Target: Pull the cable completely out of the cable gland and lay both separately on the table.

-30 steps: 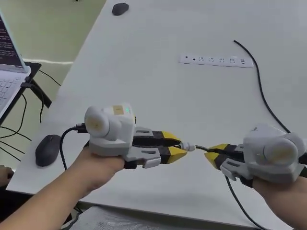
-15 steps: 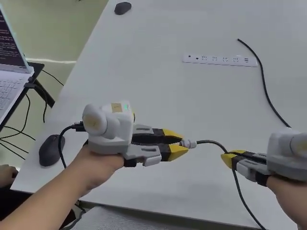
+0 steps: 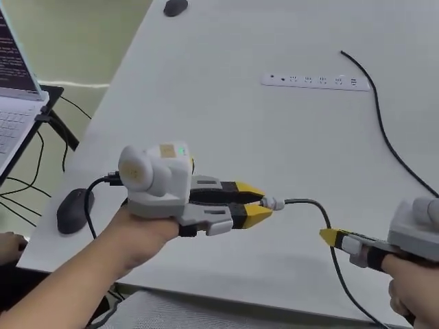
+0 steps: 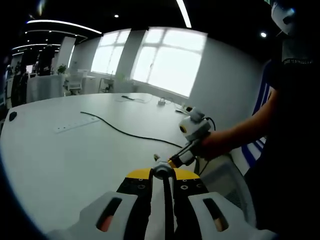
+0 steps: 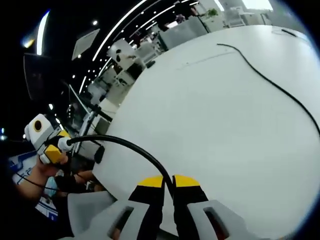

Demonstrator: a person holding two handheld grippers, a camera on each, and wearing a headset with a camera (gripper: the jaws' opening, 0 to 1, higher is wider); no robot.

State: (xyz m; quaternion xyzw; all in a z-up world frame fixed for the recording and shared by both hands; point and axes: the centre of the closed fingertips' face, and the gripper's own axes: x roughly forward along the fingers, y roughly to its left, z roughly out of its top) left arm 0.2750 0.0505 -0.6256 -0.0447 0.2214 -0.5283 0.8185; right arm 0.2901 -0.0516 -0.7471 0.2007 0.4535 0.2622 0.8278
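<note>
I see a big white desk over a pale green floor. Beyond its far edge, bright windows fill a white wall, with strip lights overhead.

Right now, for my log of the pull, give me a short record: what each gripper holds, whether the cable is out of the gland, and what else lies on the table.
left gripper: shut on the cable gland, above the table
right gripper: shut on the cable, apart from the gland
cable: one end in the gland, arcing between the grippers
task state: not yet separated; neither laid down
else on table: power strip, mouse
</note>
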